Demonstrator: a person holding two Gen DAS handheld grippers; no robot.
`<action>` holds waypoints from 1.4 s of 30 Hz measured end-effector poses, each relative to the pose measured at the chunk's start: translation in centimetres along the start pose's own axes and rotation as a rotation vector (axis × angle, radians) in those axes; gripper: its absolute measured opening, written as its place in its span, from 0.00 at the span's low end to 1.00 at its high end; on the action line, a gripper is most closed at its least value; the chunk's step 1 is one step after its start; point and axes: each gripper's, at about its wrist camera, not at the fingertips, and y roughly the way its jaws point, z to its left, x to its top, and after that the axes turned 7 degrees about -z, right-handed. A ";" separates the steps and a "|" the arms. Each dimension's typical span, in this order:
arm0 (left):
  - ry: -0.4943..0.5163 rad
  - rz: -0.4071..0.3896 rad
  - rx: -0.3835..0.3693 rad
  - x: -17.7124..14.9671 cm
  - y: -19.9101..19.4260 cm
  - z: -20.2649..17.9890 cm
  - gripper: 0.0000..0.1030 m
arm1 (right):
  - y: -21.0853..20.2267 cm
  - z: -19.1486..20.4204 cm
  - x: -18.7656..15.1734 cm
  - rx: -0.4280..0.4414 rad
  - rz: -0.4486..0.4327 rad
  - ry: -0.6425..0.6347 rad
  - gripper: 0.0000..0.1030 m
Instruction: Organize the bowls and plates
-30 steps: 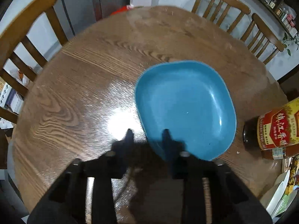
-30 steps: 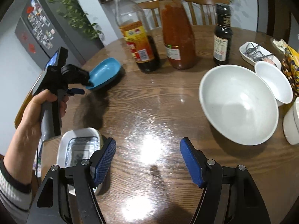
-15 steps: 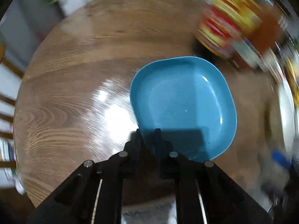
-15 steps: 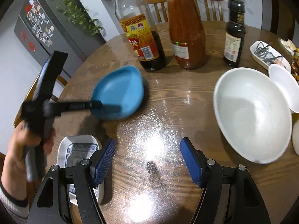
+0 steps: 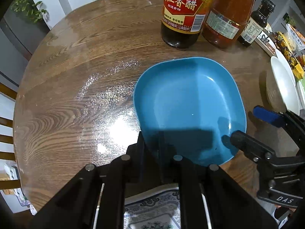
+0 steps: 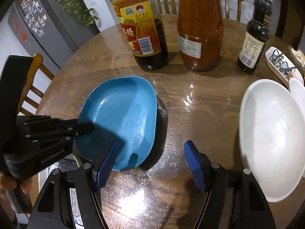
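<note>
My left gripper (image 5: 151, 143) is shut on the near rim of a blue square plate (image 5: 190, 105) and holds it tilted just above the wooden table. The same plate (image 6: 122, 114) and left gripper (image 6: 83, 128) show in the right wrist view. My right gripper (image 6: 150, 164) is open and empty, its left pad beside the plate's edge; its blue pad (image 5: 266, 115) shows in the left wrist view. A large white bowl (image 6: 270, 139) stands on the right. A patterned white dish (image 5: 154, 211) lies under my left gripper.
A vinegar bottle (image 6: 141, 32), a red sauce jar (image 6: 200, 26) and a small dark bottle (image 6: 255, 36) stand at the back of the round table (image 6: 190, 99). A white tray of clips (image 6: 280, 64) and smaller white bowls (image 5: 286, 64) are at the right. Chairs surround the table.
My left gripper closed on the blue plate's rim, lifted it and carried it right toward the middle of the table, close to my right gripper. The right gripper stayed open.
</note>
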 end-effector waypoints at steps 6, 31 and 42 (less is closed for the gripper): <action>0.012 -0.020 0.014 -0.4 0.2 0.0 0.13 | 1.0 1.0 0.3 -0.003 0.013 -0.058 0.34; 0.031 -0.197 0.068 -0.6 -4.8 -1.9 0.12 | -3.5 -0.5 0.8 0.042 -0.066 -0.030 0.11; 0.008 -0.267 0.100 -2.8 -8.4 -2.9 0.13 | -7.4 0.5 -0.9 0.088 -0.097 -0.063 0.11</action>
